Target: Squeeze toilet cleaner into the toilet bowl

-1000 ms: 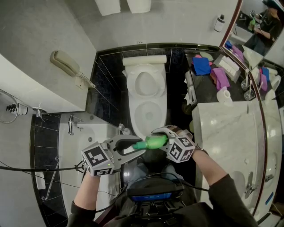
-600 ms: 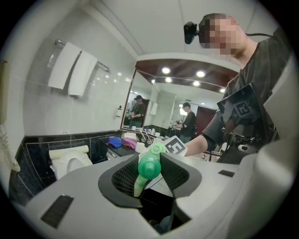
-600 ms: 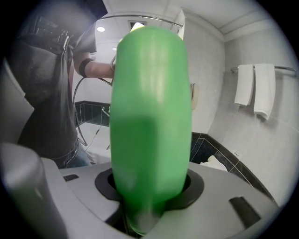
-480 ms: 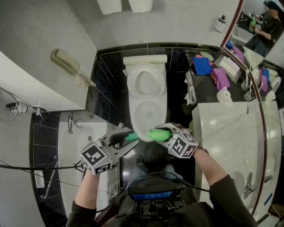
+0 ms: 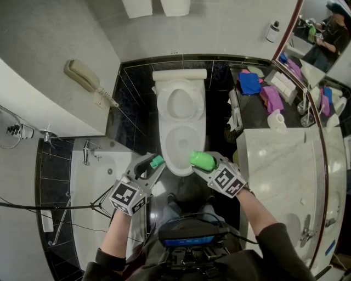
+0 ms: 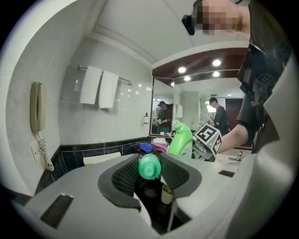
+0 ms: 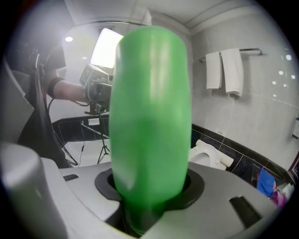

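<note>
The white toilet [image 5: 164,137] stands with its lid up, just beyond both grippers in the head view. My right gripper [image 5: 204,162] is shut on the bright green cleaner bottle [image 5: 201,159], which fills the right gripper view [image 7: 149,121]; the toilet [image 7: 209,157] shows behind it to the right. My left gripper [image 5: 154,163] is shut on the bottle's green cap [image 5: 157,161], apart from the bottle and left of the bowl's front rim. In the left gripper view the cap [image 6: 149,166] sits between the black pads, with the bottle [image 6: 181,139] further off.
A wall phone [image 5: 82,77] hangs at the left above a bathtub [image 5: 104,181]. A marble counter [image 5: 279,159] lies to the right, with a paper roll [image 5: 277,118] and blue and purple cloths [image 5: 249,81] behind it. Towels [image 5: 137,6] hang on the far wall.
The cap has come off the bottle. My left gripper carried it left and away, while the right gripper moved the bottle forward towards the bowl's front rim and rolled it.
</note>
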{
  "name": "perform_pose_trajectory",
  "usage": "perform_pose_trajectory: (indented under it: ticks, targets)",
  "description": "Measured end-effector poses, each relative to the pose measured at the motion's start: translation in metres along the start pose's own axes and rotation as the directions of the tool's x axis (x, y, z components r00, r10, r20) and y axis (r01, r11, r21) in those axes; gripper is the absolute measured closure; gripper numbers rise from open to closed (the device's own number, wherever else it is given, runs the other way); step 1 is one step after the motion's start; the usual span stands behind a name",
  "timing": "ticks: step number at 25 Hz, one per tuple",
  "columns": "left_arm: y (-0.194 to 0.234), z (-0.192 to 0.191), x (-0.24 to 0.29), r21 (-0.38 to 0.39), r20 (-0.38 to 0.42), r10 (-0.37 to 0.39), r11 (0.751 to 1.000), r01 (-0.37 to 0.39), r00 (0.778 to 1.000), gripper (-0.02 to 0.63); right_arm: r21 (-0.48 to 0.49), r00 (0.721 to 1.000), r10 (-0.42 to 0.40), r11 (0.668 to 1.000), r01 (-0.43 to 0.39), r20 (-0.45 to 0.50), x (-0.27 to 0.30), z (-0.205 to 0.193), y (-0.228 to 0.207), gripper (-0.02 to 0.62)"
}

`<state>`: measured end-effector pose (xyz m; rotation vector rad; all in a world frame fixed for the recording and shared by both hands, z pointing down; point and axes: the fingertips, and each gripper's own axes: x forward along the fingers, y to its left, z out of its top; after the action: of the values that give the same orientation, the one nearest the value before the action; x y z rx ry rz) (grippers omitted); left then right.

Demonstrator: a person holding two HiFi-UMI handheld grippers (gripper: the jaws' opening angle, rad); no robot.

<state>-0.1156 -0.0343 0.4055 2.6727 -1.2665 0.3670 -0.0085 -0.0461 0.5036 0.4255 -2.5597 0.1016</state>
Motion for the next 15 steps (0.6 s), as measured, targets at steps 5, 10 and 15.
perform_pose_trajectory:
  ticks: [5,10,15]
  targets:
    - [0.013,-0.026,0.003,-0.024,0.01,0.095,0.995,-0.095,0.995,0.454,0.115,0.999,-0.026,0.993,0.022,0.029,-0.005,-0.008,0.001,0.405]
    - [0.017,-0.051,0.005,-0.024,0.023,0.158,0.987,-0.157,0.987,0.454,0.187,0.999,-0.038,0.982,0.03,0.038,-0.005,-0.028,0.006,0.403]
    - [0.014,-0.066,0.005,-0.033,0.023,0.173,0.985,-0.172,0.985,0.454,0.241,0.999,-0.044,0.97,0.036,0.029,-0.003,-0.037,0.01,0.402]
